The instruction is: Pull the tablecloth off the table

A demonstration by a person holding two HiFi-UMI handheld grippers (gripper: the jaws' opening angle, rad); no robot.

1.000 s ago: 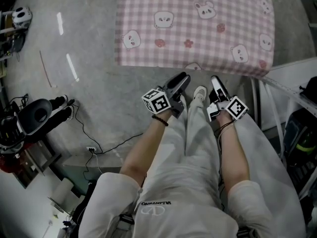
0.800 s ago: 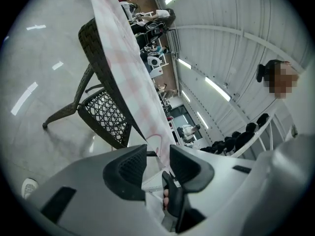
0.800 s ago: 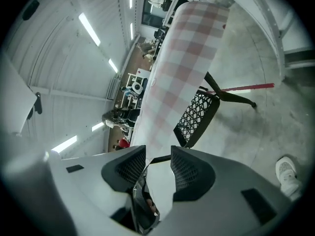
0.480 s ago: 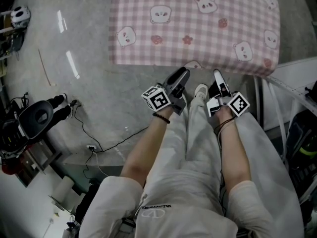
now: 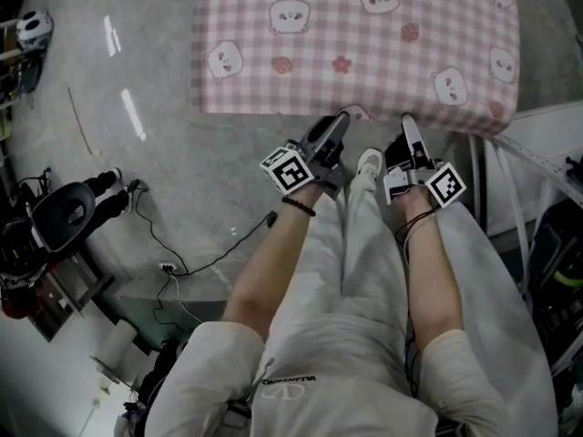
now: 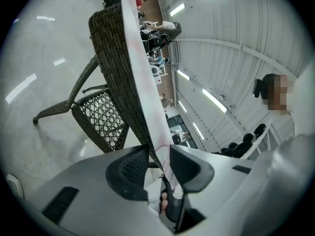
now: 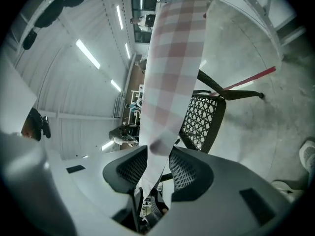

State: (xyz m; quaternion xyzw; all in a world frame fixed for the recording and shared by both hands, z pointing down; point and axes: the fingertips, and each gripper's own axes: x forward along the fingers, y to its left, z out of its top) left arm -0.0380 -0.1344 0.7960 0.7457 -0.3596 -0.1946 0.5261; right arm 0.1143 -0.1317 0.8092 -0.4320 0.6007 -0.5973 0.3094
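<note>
Left hand-held gripper (image 6: 158,155): released, jaws standing apart. It points level at the near hanging edge of the cloth. The hem runs as a thin strip through the gap between the jaws and is not clamped. Left marker cube (image 5: 290,169) sits just behind the jaws, over the wrist.

Right hand-held gripper (image 7: 157,154): released. Its jaws have just been closing but stand wide. A flat band of the cloth passes between them, unpinched. Right marker cube (image 5: 446,186) sits just behind. Both grippers lie side by side, near each other, at the same edge.

Tablecloth (image 5: 355,35): pink-and-white check printed with small animal faces and flowers. It is draped straight ahead of both grippers over a tabletop that it hides completely. Its near edge hangs down to meet the jaws. Not yet pulled off.

Wicker frame (image 6: 106,114): dark woven lattice on legs, directly beyond the left jaws and behind the hanging cloth. A like lattice shows beyond the right jaws. Whether it is a table base or a chair cannot be told.

Trousers (image 5: 355,271): pale, worn by the person, below and behind both grippers, with bare forearms on either side. White shoe (image 5: 369,166) stands between the two grippers, on the floor.

Floor (image 5: 164,153): grey and glossy, to the left of the left gripper. Black cable (image 5: 205,264) trails across it, well to the left. Red stick (image 7: 248,78) shows beyond the right jaws, to their right.

White rack (image 5: 537,135): just to the right of the right gripper.
</note>
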